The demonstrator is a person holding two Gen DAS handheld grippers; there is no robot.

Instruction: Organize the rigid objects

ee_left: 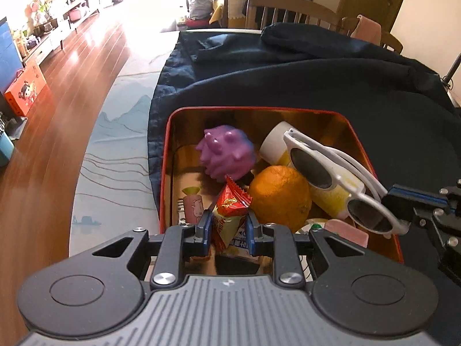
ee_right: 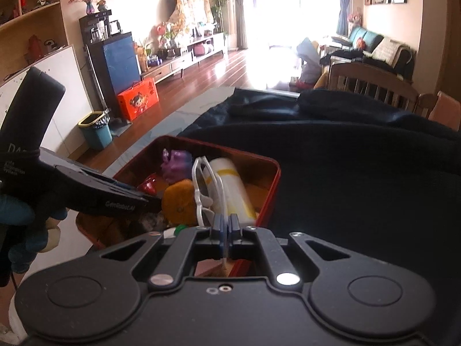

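Left wrist view looks down into a red tin (ee_left: 165, 170) with a gold lining, sitting on dark blue cloth (ee_left: 288, 80) spread over a table. The left gripper (ee_left: 227, 227) has its blue-padded fingers pressed against a snack packet (ee_left: 229, 216), red on top and pale below, pinching it at the tin's near side. Beside the packet lie an orange (ee_left: 278, 197), a purple spiky toy (ee_left: 226, 155) and a white and yellow cup (ee_left: 331, 190) on its side. White sunglasses (ee_left: 331, 170) rest across the cup and the tin's right rim, one end caught by the right gripper (ee_left: 399, 201), which enters from the right. Seen from the right wrist view, the right gripper (ee_right: 226, 225) has its fingers pressed nearly together on a thin arm of the sunglasses (ee_right: 207, 190), over the tin's (ee_right: 270, 199) near corner.
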